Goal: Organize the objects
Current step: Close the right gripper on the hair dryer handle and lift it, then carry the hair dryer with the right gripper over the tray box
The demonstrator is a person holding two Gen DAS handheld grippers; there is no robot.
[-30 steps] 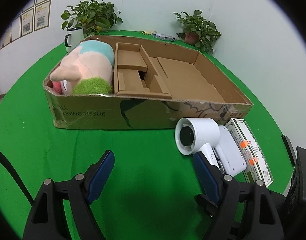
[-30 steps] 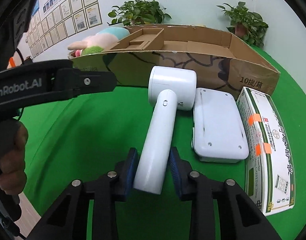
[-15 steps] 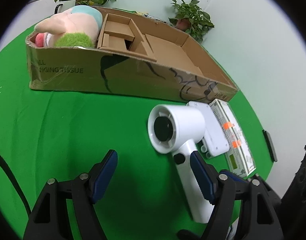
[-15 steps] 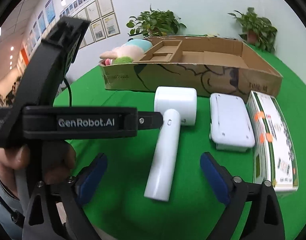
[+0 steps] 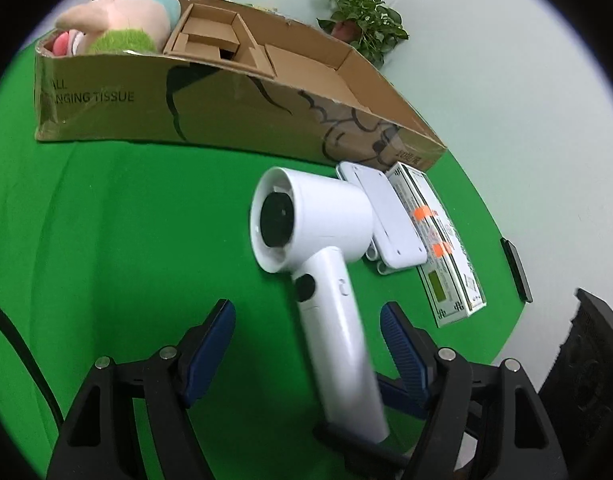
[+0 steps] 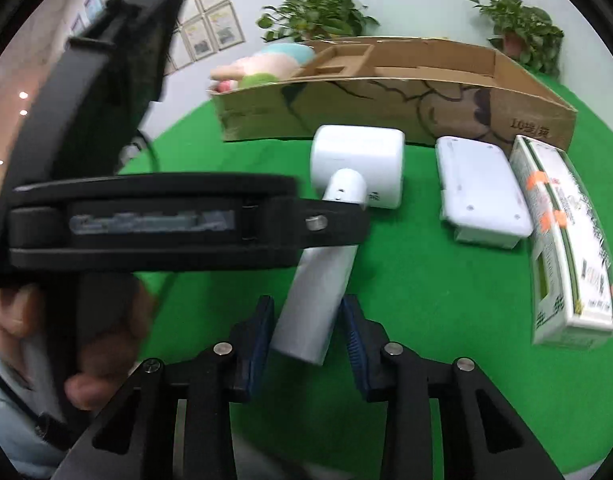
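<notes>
right gripper (image 6: 308, 330) pinches the hair dryer (image 6: 326, 248) handle, left gripper (image 5: 308, 340) spread wide around it; better squeeze mid-handle, squarely.

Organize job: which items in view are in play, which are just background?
In play: hair dryer, cardboard box, white case, green-striped carton, plush toy, right gripper, left gripper.

Background: potted plants, wall frames, green tablecloth.
</notes>
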